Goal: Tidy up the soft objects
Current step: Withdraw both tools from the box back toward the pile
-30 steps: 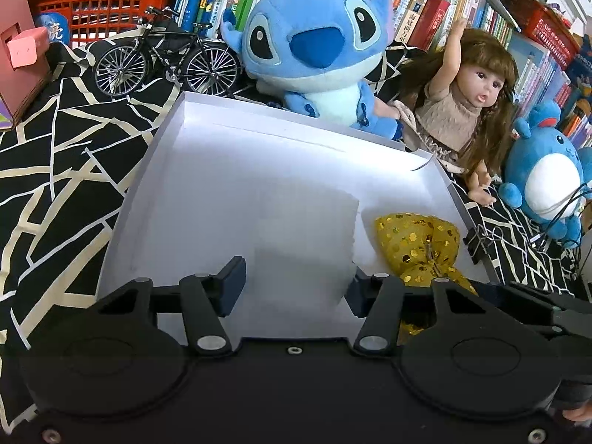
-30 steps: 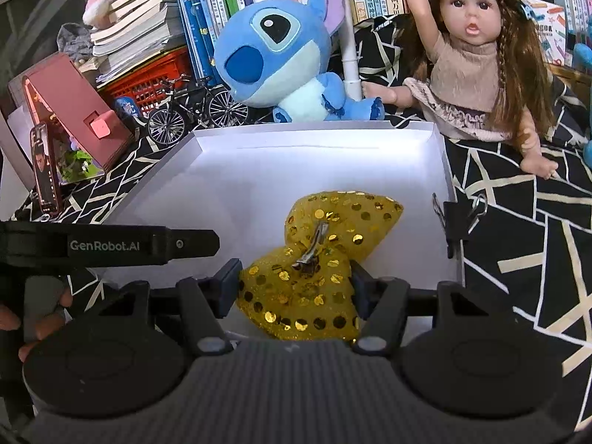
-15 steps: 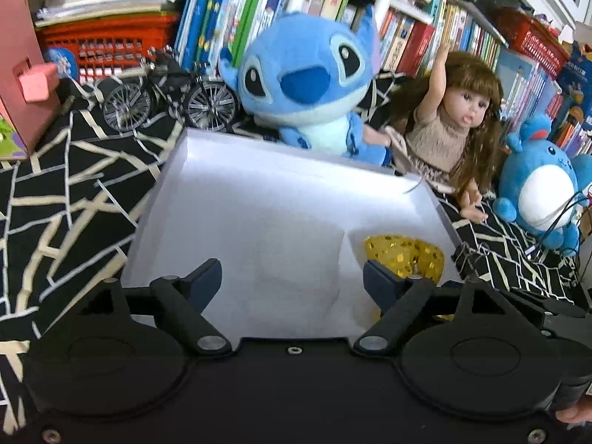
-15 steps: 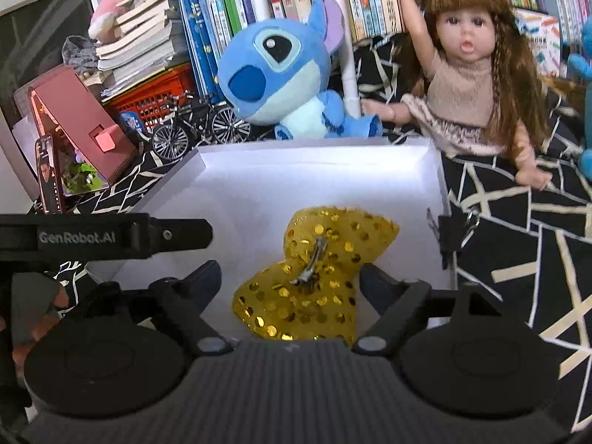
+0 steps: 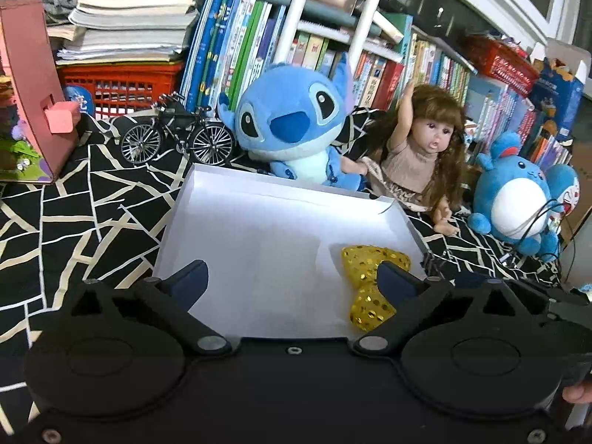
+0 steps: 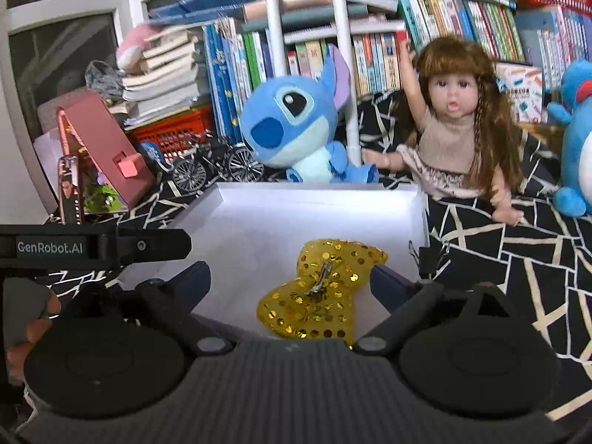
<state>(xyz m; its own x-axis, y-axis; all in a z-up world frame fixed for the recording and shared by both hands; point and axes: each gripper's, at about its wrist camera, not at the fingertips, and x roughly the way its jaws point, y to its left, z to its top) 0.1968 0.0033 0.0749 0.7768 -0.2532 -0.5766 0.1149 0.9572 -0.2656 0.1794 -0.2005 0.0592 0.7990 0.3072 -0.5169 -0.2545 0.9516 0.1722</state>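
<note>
Glittery sequined yellow bow (image 6: 323,292) with metal clip, matt white cardboard box (image 6: 281,199).

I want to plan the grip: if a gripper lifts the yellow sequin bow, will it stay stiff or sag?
The yellow sequin bow looks like thin fabric, so its lobes would probably sag. The metal clip at its middle seems the stiffest place to pinch. The sequins may be slippery.

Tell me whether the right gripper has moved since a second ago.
Yes. The right gripper has opened and drawn back from the gold sequin bow, which lies free in the white tray; the tray's far wall now looks farther off.
</note>
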